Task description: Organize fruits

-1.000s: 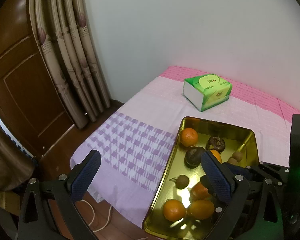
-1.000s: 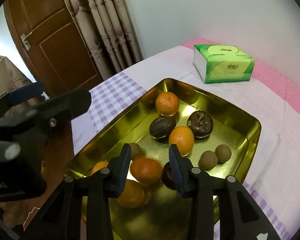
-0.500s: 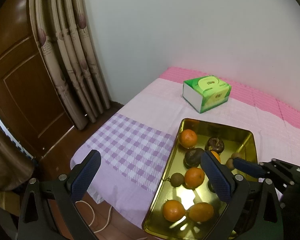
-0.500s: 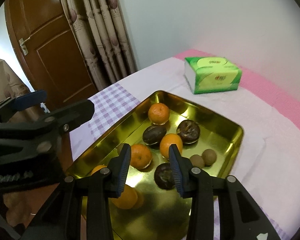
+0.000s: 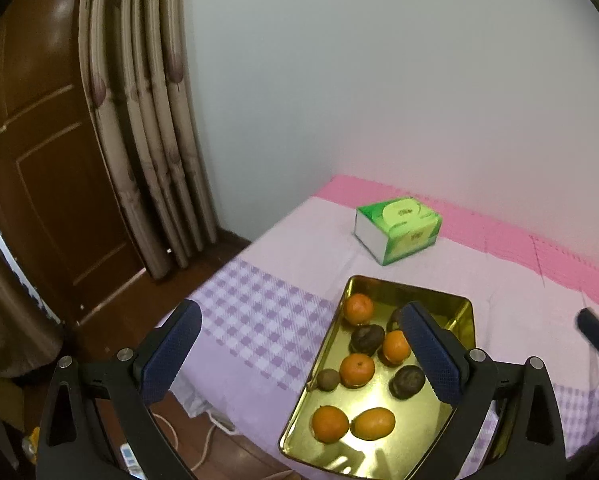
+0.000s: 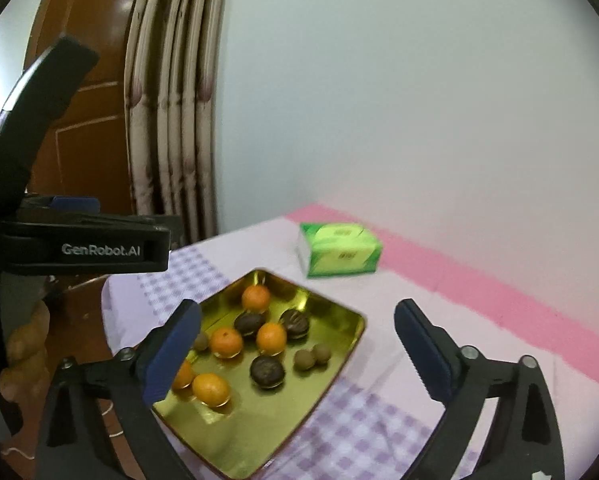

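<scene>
The right gripper (image 6: 297,350) hangs above the gold tray (image 6: 339,368), its jaws opening with nothing between them; the left gripper (image 5: 299,354) also stands wide and empty. In the tray lie the oranges (image 6: 227,342), dark round fruits (image 6: 266,372) and small brown ones (image 6: 303,359), loose and apart. They look light, round and apt to roll on slick metal; the oranges want a gentle hold across the middle. The tray rests on a bed (image 5: 267,316) with a soft checked cover. Beyond lie a green tissue box (image 5: 399,228), curtains (image 5: 147,140), a wooden door (image 5: 31,160).

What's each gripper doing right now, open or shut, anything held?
Left gripper: open, holding nothing.
Right gripper: jaws opening wide, nothing between them; the fruit lies in the gold tray.
</scene>
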`<state>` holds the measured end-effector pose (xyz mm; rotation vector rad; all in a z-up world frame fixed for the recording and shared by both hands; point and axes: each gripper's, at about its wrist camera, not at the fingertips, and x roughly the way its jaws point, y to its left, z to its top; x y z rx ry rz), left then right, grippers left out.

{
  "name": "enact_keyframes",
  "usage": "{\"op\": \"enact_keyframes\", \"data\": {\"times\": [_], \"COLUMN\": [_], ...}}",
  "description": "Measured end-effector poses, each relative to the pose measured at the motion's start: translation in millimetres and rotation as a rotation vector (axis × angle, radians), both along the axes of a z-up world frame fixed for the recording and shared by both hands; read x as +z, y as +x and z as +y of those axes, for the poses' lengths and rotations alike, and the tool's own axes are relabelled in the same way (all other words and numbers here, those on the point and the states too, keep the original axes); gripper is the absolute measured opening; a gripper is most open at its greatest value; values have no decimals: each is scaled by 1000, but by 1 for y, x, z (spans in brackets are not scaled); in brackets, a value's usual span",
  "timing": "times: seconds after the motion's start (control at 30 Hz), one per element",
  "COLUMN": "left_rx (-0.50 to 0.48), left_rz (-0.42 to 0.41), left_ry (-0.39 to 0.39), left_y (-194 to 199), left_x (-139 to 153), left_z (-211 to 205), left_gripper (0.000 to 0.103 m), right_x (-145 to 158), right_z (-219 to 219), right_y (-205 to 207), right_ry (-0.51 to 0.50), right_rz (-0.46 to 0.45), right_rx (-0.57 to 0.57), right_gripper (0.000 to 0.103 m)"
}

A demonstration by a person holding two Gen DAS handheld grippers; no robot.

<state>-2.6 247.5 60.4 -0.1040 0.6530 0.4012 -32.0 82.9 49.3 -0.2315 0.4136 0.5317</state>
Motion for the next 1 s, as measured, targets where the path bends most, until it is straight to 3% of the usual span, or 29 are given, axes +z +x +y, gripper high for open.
{"op": "enact_keyframes", "data": {"times": [0.13,0.33,1.0], "left_rx": [-19,-23,-43], "left_rz": [-8,-36,-45], "left_ry": [-9,-7,-6], "left_y": [-10,-30,-61], "left_x": [9,22,27], "left_z": [-9,-18,-32], "left_gripper": [101,102,102], "right_x": [14,28,35], "right_z": [-14,-31,-37], "right_y": [-13,-23,-50], "right_ry": [7,36,12], "right_rz": [-60,-76,-108], "right_rx": [-45,-73,-91], "right_gripper": [100,102,102]}}
